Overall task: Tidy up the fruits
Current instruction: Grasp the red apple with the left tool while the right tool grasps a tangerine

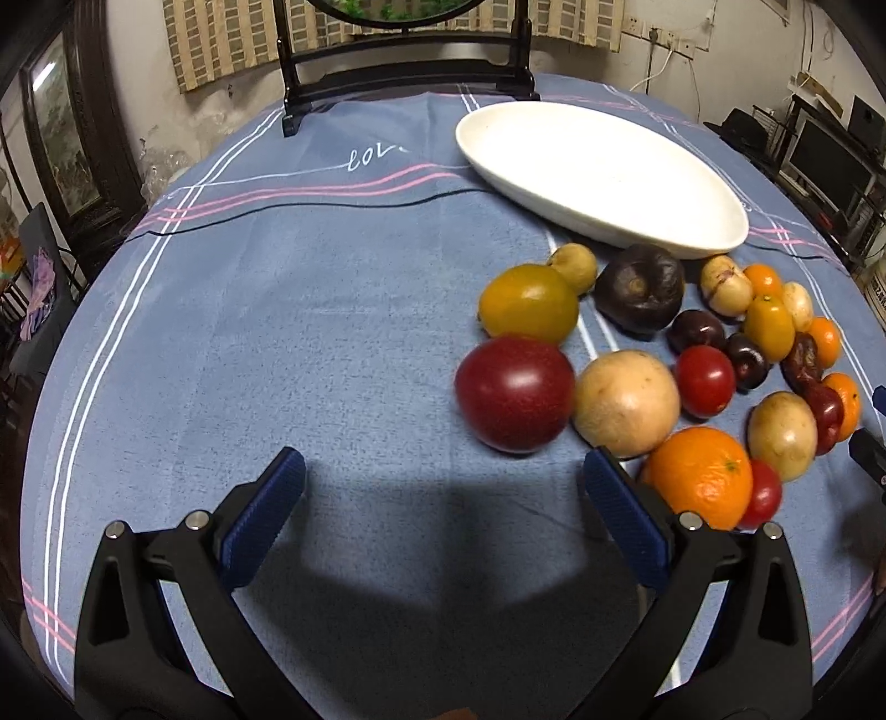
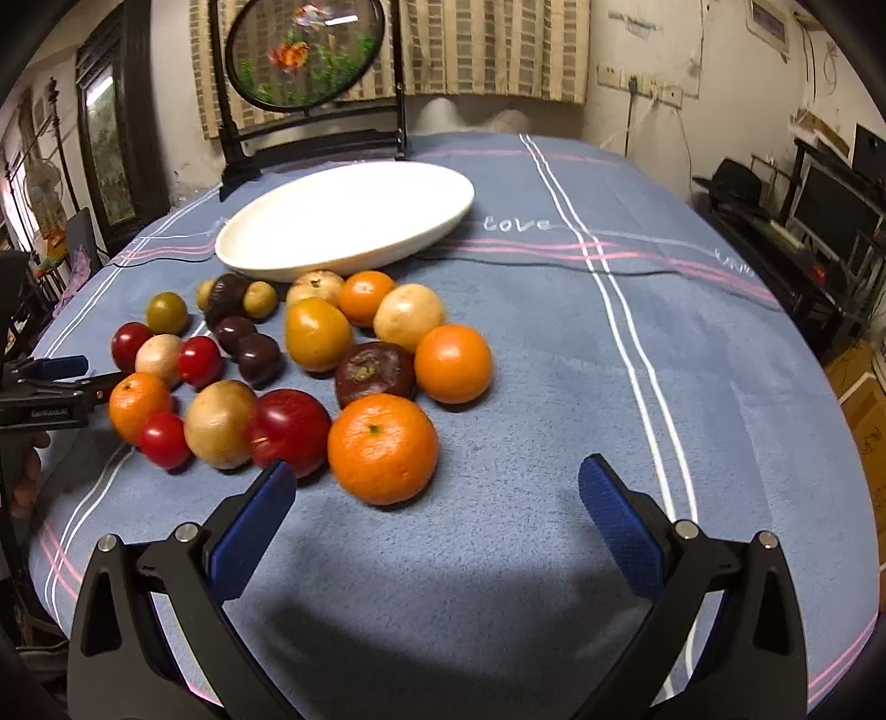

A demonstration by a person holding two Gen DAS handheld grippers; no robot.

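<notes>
Both grippers, left (image 1: 443, 476) and right (image 2: 437, 487), gape wide, empty; only the right view catches the fish screen (image 2: 306, 51) above the fruits (image 2: 299, 360) and plate (image 2: 343, 219).

Ahead of your right gripper (image 2: 437, 487), the tablecloth (image 2: 554, 387) looks soft, matt and fleecy; the white dish (image 2: 343, 216) beyond is smooth, glazed ceramic. Your finger pads (image 2: 620, 526) are ribbed blue rubber.

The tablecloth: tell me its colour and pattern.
The tablecloth is blue-grey with white and pink stripes and a white "love" script, clearest in the right wrist view.
</notes>
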